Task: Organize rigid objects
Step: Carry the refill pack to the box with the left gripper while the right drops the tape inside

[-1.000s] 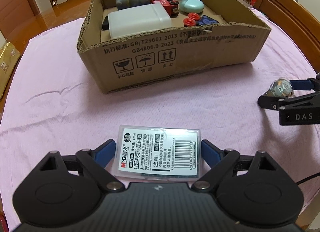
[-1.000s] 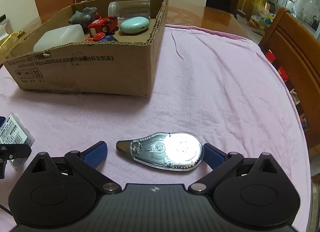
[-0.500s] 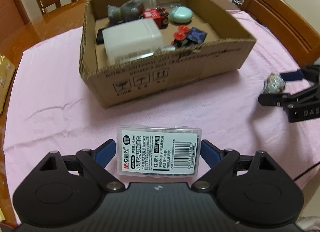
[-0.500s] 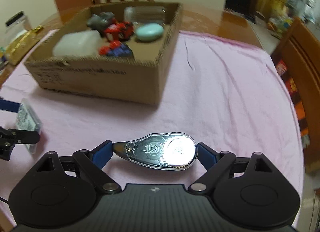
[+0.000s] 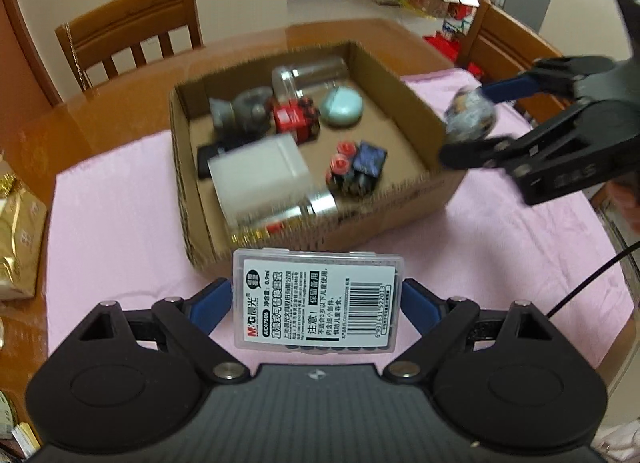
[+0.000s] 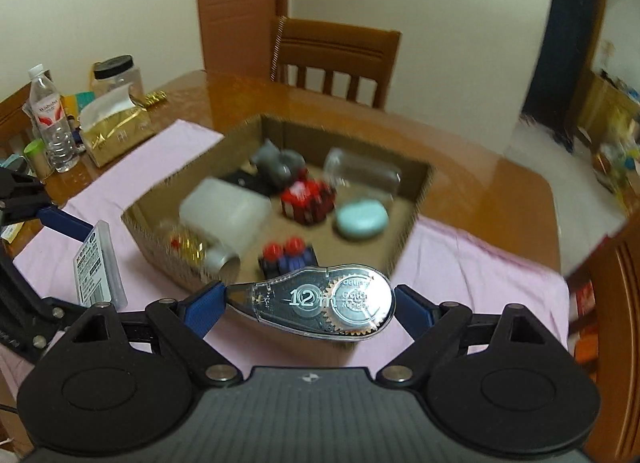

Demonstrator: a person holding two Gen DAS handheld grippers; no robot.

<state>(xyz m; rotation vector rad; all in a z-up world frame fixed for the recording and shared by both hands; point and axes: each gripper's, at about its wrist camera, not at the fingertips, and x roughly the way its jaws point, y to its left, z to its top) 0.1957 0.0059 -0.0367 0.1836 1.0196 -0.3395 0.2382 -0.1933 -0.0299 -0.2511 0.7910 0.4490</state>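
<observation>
Left tongs [image 5: 318,303] clamping refill case [image 5: 318,303], right tongs [image 6: 308,305] clamping correction tape [image 6: 320,305], above crowded cardboard box [image 5: 424,119].

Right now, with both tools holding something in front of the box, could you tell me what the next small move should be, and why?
Probably carry both forward over the box: the left tool grips the case and the right tool the tape, both short of the opening.

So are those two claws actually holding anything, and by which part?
Yes. The left gripper clamps a clear labelled case by its short ends; the right gripper clamps a correction tape dispenser nose to rear.
</observation>
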